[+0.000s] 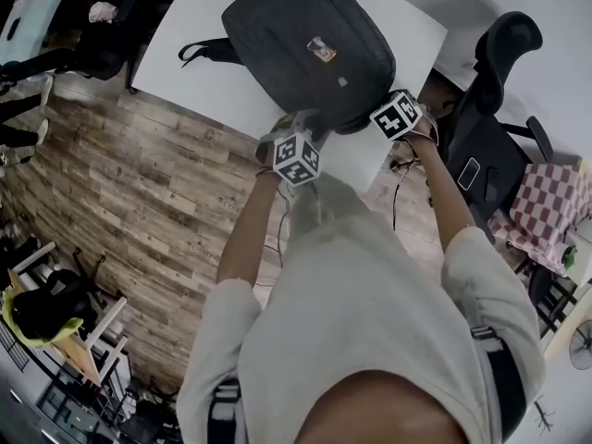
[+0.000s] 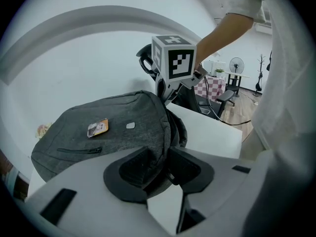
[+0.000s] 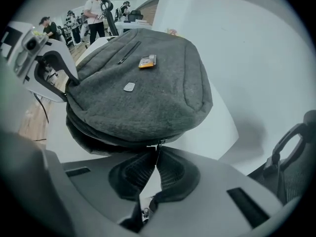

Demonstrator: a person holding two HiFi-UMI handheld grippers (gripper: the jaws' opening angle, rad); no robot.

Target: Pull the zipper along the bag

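Note:
A dark grey backpack (image 1: 310,44) lies on a white table (image 1: 185,54), its rounded end toward me. In the left gripper view my left gripper (image 2: 163,159) is shut on a fold of the backpack's (image 2: 113,127) near edge, with fabric filling the gap between the pads. My right gripper (image 3: 156,157) is shut on the small zipper pull (image 3: 158,145) at the seam of the backpack's (image 3: 143,83) near rim. In the head view both marker cubes sit at the bag's near end, the left gripper (image 1: 296,146) beside the right gripper (image 1: 393,114).
A black office chair (image 1: 504,81) with a phone (image 1: 469,172) on its seat stands right of the table. A checkered cloth (image 1: 546,206) lies further right. Wooden floor (image 1: 139,192) spreads to the left. Several people (image 3: 94,9) stand far off.

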